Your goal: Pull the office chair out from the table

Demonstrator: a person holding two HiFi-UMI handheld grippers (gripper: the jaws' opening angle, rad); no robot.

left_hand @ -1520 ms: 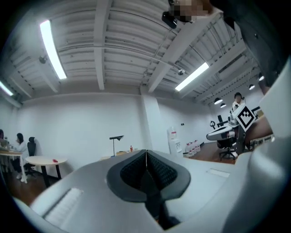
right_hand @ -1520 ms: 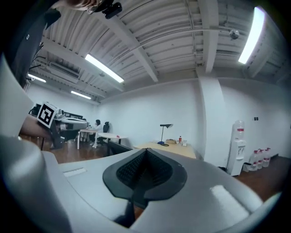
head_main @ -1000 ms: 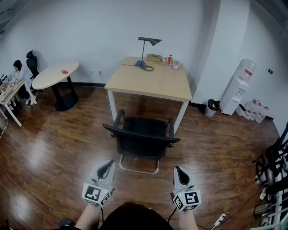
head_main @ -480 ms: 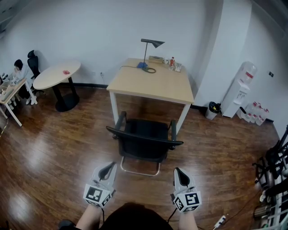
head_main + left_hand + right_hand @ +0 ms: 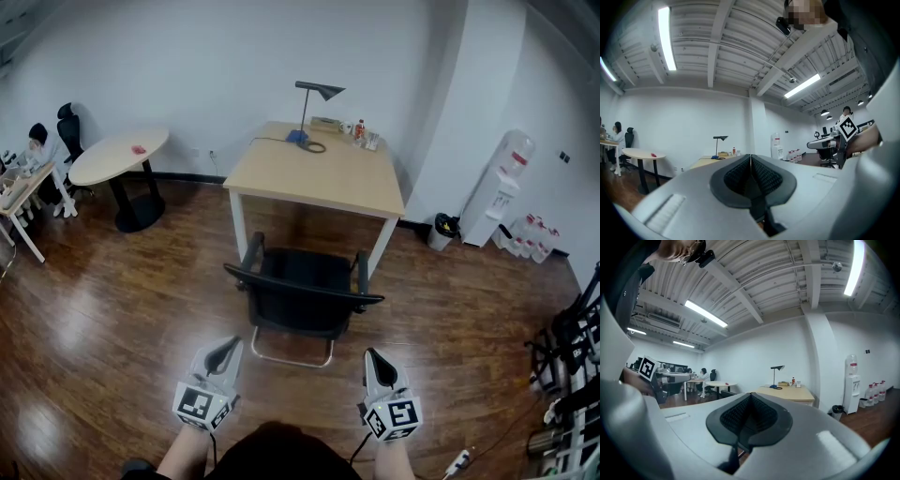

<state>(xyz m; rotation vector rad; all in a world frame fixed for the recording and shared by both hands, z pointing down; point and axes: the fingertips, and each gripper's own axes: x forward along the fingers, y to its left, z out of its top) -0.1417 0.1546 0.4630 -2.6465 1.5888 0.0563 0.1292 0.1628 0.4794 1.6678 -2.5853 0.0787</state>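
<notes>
A glossy dark wood floor [image 5: 103,309] ran to white walls. A square pale-topped table [image 5: 323,183] stood by the far wall with a desk lamp [image 5: 312,94] at its back edge. A round table [image 5: 117,155] stood to its left, and a water dispenser [image 5: 502,183] and a bin [image 5: 441,225] to its right. The black office chair [image 5: 302,291] stood at the table's near side, backrest toward the person. The left gripper [image 5: 225,349] and right gripper [image 5: 372,358] hung short of the backrest, both pressed closed on nothing.
</notes>
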